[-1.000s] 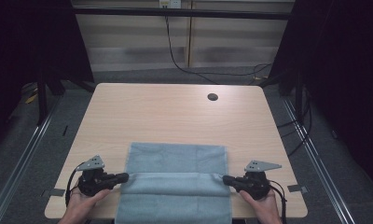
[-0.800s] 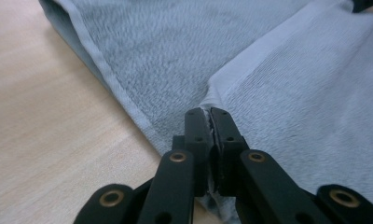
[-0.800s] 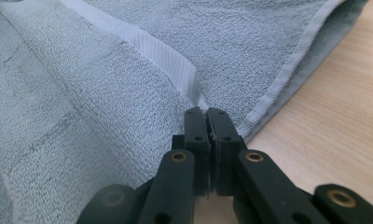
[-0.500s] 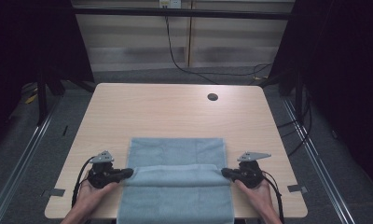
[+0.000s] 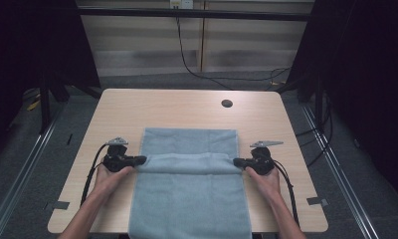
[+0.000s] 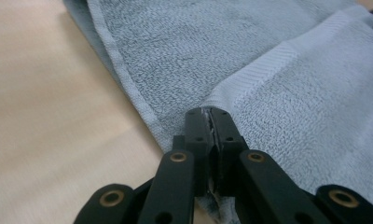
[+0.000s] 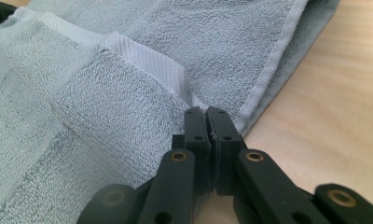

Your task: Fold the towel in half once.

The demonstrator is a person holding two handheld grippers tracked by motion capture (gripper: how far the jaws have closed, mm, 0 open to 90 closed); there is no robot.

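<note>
A grey-blue towel (image 5: pixel 189 189) lies on the near half of the table (image 5: pixel 187 112), its near end hanging over the table's front edge and its far edge stopping around the middle of the top, so the whole far half of the wood lies bare apart from a small dark round hole (image 5: pixel 227 103) near the right far corner. Strips of bare wood run down both sides of the towel, and each hand works in one of them. The left gripper (image 5: pixel 141 160) is clenched on the towel's left edge and the right gripper (image 5: pixel 236 162) on its right edge, both at the line where a folded-over layer crosses the cloth from side to side. The high view gives this layout — hands (image 5: pixel 107 177) level with each other, cables trailing back along the forearms, a grey three-cornered plate on each gripper. The gripper views give the grip itself: in the left gripper view the black jaws pinch a sliver of cloth (image 6: pixel 287 93) tight at the hem, and in the right gripper view the jaws do the same beside a flat woven band (image 7: pixel 147 60). Up close the towel is looped terry — nubbly, soft, with a stitched rolled hem along its side. The table is pale wood grain, smooth, with rounded corners.
</note>
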